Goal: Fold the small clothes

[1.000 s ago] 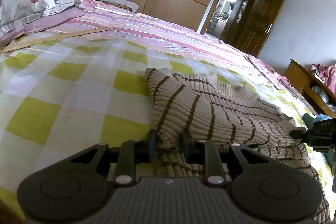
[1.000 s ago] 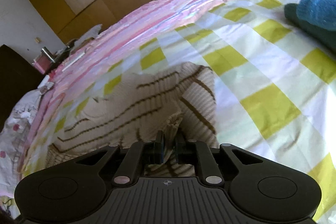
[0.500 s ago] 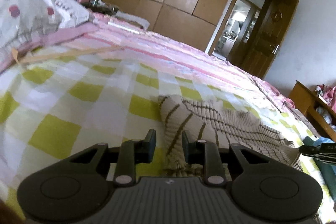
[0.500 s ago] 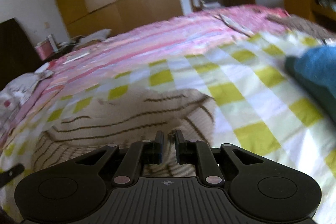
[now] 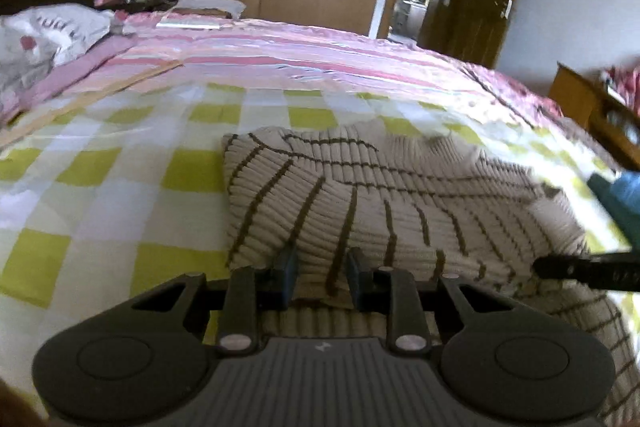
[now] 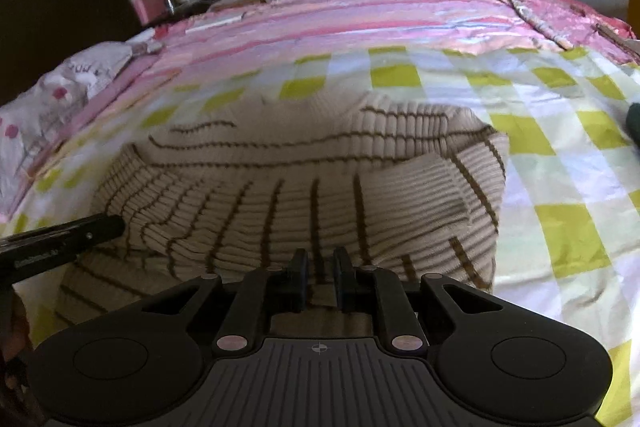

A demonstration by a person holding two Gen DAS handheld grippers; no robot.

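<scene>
1. Sweater [image 5: 384, 203]: folded, on checked bed sheet [image 5: 120, 187], mid-bed.
2. Left tool [image 5: 322, 277] pinches its near fold.
3. Right tool [image 6: 320, 277] jaws just been opening, knit between, grip unclear.
4. Blue cloth [image 5: 624, 195] near right edge; pillow [image 5: 44, 39] far left.

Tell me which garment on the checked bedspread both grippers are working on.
The beige ribbed knit sweater with brown stripes, bunched right at both grippers' fingers. The other garment, a blue-teal piece, lies apart at the right edge of the yellow-checked bedspread, untouched.

A checked bed [image 5: 120, 187] bears a folded striped sweater [image 5: 380, 195] and a pillow [image 5: 48, 39].
</scene>
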